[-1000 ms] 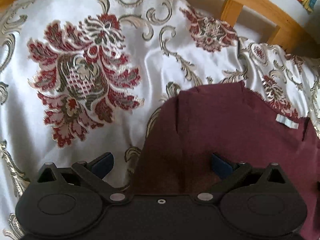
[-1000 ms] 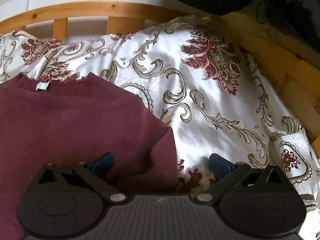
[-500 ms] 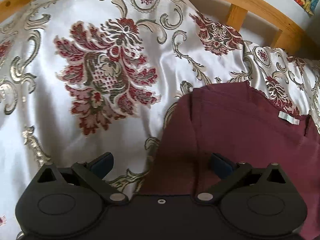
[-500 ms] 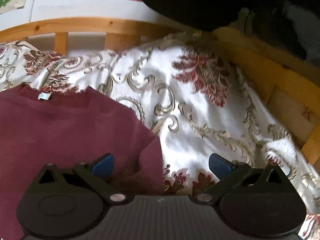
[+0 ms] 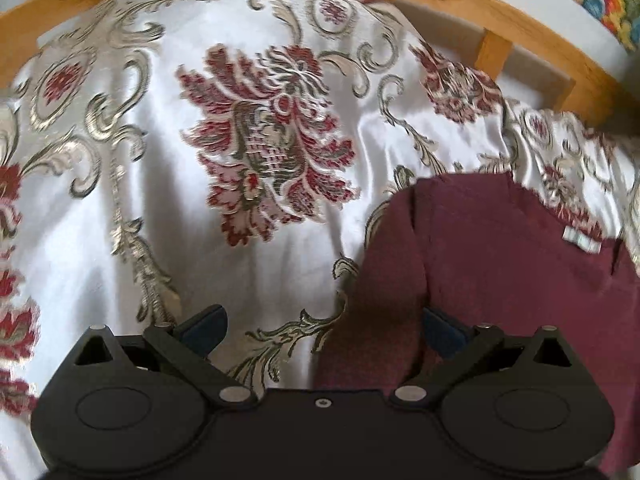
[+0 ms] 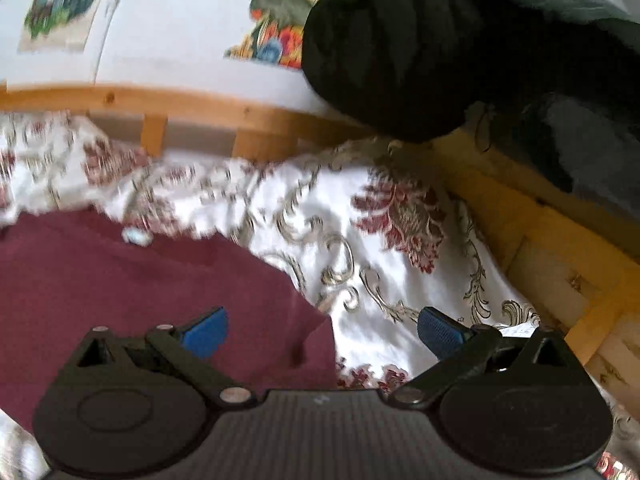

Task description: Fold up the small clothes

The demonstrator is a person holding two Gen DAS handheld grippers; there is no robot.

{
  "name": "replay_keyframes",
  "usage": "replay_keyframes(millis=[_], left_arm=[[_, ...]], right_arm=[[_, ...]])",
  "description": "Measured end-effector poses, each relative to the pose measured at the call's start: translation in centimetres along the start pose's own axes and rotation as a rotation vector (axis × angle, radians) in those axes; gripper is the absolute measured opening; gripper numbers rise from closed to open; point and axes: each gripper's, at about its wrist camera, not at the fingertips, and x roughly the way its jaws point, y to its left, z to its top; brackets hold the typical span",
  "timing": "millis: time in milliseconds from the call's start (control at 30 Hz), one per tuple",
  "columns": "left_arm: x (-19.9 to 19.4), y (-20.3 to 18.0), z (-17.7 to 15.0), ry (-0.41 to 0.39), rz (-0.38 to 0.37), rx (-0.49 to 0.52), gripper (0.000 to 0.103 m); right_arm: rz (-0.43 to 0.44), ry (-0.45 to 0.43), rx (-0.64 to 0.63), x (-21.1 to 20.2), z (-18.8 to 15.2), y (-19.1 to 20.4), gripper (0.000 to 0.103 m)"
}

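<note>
A maroon garment [image 5: 500, 264] with a small white label [image 5: 582, 242] lies flat on a white bedspread with red floral and gold scroll patterns [image 5: 240, 152]. My left gripper [image 5: 322, 330] is open and empty, above the garment's left edge. In the right wrist view the garment [image 6: 140, 284] fills the lower left. My right gripper [image 6: 322, 330] is open and empty, above the garment's right edge, its left fingertip [image 6: 206, 330] over the cloth.
A wooden bed rail [image 5: 460, 4] runs along the far side, also seen in the right wrist view [image 6: 180, 112]. A wooden side frame [image 6: 560, 248] stands at the right. Dark bundled fabric [image 6: 440, 48] lies above it. Colourful pictures [image 6: 276, 20] hang on the wall.
Both grippers have pulled back and lifted away from the garment, staying open. The left view has shifted left; the right view has tilted up toward the wall.
</note>
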Motion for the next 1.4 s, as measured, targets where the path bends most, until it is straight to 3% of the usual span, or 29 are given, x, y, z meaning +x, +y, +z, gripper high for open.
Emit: replay_keyframes(millis=[200, 467, 633, 833, 1067, 1400], left_arm=[[-1.9, 0.9, -0.4, -0.078, -0.018, -0.059, 0.102], [-1.8, 0.6, -0.5, -0.054, -0.022, -0.040, 0.102], [-1.5, 0.6, -0.6, -0.033, -0.024, -0.037, 0.102], [-1.3, 0.4, -0.6, -0.019, -0.026, -0.029, 0.102], [-0.8, 0.2, -0.7, 0.006, -0.018, -0.023, 0.102], [-0.5, -0.1, -0.8, 0.033, -0.030, -0.009, 0.102]], right_arm=[[0.094, -0.015, 0.041, -2.1, -0.2, 2.3, 0.103], [0.247, 0.056, -0.099, -2.3, -1.7, 8.2, 0.103], [0.279, 0.073, -0.210, -2.3, -2.9, 10.8, 0.103], [0.300, 0.056, -0.223, -2.5, -2.9, 11.7, 0.103], [0.305, 0.204, -0.230, -0.3, -4.1, 12.1, 0.103], [0.323, 0.261, -0.171, 0.5, -4.8, 11.4, 0.103]])
